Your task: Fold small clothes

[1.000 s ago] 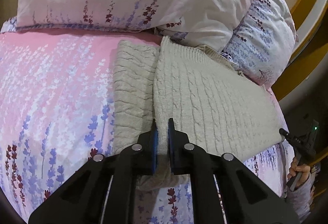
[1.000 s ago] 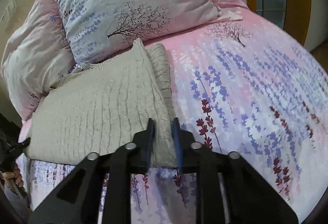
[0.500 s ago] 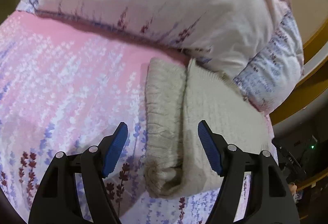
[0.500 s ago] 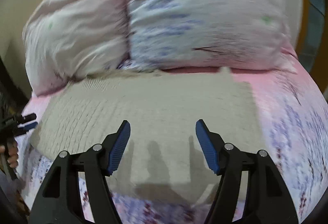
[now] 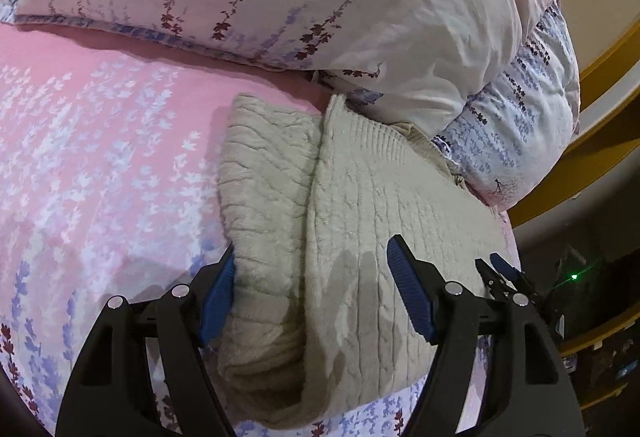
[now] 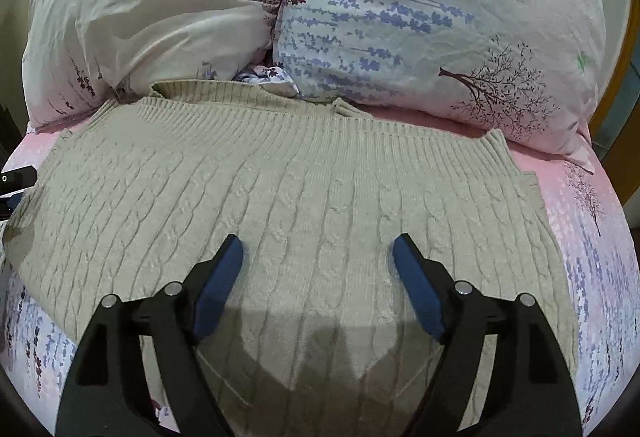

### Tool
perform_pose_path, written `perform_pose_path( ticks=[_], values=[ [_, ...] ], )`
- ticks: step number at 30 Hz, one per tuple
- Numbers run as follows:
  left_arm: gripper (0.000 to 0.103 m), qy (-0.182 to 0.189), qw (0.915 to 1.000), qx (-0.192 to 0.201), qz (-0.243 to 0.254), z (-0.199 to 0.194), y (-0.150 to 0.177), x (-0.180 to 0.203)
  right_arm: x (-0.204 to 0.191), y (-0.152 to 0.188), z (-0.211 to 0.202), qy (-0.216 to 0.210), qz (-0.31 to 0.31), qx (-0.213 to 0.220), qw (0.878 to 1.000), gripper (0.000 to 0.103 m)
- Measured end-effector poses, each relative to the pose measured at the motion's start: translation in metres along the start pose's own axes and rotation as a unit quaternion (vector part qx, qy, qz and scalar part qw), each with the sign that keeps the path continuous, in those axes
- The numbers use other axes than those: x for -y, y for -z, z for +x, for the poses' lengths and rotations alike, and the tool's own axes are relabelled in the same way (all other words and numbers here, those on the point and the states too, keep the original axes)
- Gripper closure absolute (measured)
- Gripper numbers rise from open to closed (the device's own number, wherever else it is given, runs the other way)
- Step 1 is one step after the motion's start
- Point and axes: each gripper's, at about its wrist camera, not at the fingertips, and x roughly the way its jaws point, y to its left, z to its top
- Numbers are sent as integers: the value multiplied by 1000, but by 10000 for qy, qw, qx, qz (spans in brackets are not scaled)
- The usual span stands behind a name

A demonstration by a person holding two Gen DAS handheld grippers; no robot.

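On the pink floral bed (image 5: 100, 157), against the pillows (image 6: 440, 17), the beige cable-knit sweater (image 6: 300, 197) lies part-folded, running crosswise under the spread, empty right claw (image 6: 318, 277), its doubled side edge between the spread left claw (image 5: 310, 297) fingers.

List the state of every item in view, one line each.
Sweater: folded, lying flat on the bed, not gripped.
Left gripper: open, over the sweater's folded edge.
Right gripper: open, above the sweater.
Pillows: two, propped side by side behind the sweater.
Bedsheet: spread flat.
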Motion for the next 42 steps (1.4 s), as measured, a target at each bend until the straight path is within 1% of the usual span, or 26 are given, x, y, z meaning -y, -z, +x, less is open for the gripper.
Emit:
perform_pose_path(
  ticks=[1,4,6,11,13,15,18,21,22,27,29,31,33,34,35,37,39,40,41,42],
  values=[
    [32,-34,10000,24,17,1,0,1,0,0,-1,2,-6,7,10000,25],
    [39,-166,9998,77,99,6,-1,6,-1,-2,3,-12,3,7,10000,24],
    [47,-150,9998,78,44,9,-2,6,-1,-2,2,-12,8,18,10000,24],
    [79,47,9996,28,-260,17,-2,4,-1,-3,1,-41,3,16,10000,24],
    [82,88,9996,38,-267,18,-2,9,-1,-3,1,-67,4,12,10000,24],
    [83,115,9996,84,-262,16,-3,15,-1,-3,1,-89,-1,7,10000,24],
    [84,431,9985,219,-242,8,-6,28,0,-3,2,-111,-14,5,9999,23],
    [84,1001,9939,406,-230,-1,-8,46,0,-3,2,-123,-16,16,9999,23],
    [84,1246,9909,436,-246,-1,-8,54,0,-3,1,-125,-15,22,9999,23],
    [87,1935,9800,399,-246,11,-9,91,0,-3,0,-181,-55,21,9998,23],
    [92,2243,9737,335,-216,22,-8,111,6,-3,-4,-356,-10,19,9994,23],
    [92,2339,9719,240,-140,36,-5,131,14,-2,-11,-494,115,50,9987,23],
    [92,2277,9736,116,33,54,0,149,27,1,-17,-603,284,60,9978,23],
    [92,2201,9754,-112,41,72,6,157,32,2,-19,-657,349,58,9972,23],
    [92,2154,9759,-349,38,87,11,162,42,4,-23,-730,488,83,9961,23],
    [92,2128,9751,-631,-2,106,19,163,59,5,-30,-918,764,86,9928,23],
    [91,2252,9716,-724,-90,108,20,159,75,5,-35,-1246,1098,91,9861,23],
    [81,2385,9680,-766,-148,102,19,156,83,4,-36,-1465,1293,95,9807,23],
    [59,2552,9631,-835,-171,97,17,154,91,2,-37,-1814,1555,88,9710,23],
    [47,2680,9595,-856,-148,91,15,152,98,0,-36,-2142,1777,67,9605,23]
  ],
)
